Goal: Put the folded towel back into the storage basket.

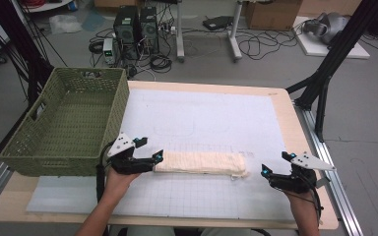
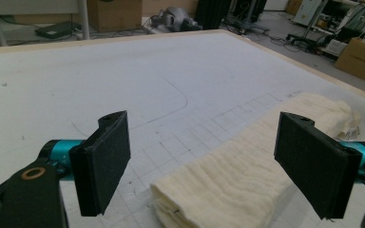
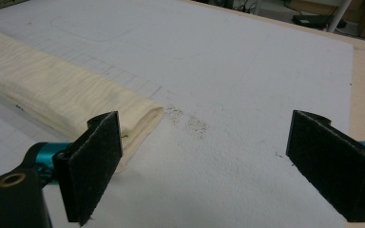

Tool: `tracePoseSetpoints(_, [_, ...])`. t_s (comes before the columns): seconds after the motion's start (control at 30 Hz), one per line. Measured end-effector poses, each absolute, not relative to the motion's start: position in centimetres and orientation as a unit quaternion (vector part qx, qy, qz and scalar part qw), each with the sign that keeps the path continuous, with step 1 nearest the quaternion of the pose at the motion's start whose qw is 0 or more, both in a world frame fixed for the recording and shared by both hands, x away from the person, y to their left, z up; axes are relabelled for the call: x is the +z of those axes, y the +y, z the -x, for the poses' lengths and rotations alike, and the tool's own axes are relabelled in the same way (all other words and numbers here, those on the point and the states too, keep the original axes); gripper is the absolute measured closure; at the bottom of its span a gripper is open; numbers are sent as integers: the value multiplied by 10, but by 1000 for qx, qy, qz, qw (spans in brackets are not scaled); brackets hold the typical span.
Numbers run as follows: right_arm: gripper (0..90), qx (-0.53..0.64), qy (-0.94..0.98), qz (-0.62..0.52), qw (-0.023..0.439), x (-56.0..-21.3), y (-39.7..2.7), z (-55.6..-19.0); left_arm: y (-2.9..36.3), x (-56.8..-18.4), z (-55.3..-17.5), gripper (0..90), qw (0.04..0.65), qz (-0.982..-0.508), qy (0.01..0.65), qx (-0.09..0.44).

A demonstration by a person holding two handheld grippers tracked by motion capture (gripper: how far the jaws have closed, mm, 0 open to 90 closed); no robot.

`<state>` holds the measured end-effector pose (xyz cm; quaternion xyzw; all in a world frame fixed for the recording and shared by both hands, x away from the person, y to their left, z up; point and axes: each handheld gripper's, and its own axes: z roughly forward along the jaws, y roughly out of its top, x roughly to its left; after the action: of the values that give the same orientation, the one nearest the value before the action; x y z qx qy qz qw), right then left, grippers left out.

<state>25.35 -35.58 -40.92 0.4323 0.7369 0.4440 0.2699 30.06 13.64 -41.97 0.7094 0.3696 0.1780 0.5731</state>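
A folded cream towel lay as a long narrow strip across the lower middle of the high view, on the white gridded mat that covered the worktop. The left claw sat at the strip's left end, its jaws spread wide; in the left gripper view the folded end of the towel lay between the two black pads without either touching it, so nothing was gripped. The right claw waited at lower right, just beyond the towel's right end and apart from it, jaws equally wide and empty; its own view put the towel's end to the left, beside the nearer pad. The two claws probably flanked the strip so that each could take one end for a further fold or a lift. A green woven basket stood open at the left of the high view, close to the left claw, a likely place for the towel to go
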Motion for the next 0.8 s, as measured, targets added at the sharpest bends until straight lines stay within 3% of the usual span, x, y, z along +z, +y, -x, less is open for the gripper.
tracePoseSetpoints(0.47, [109,442,738,-431,271,-411,-354,-252,127,-429,-307,196,539,-732,387,153])
tracePoseSetpoints(0.8, [109,441,751,-416,263,-413,-348,-250,125,-440,-311,349,492,-764,402,114])
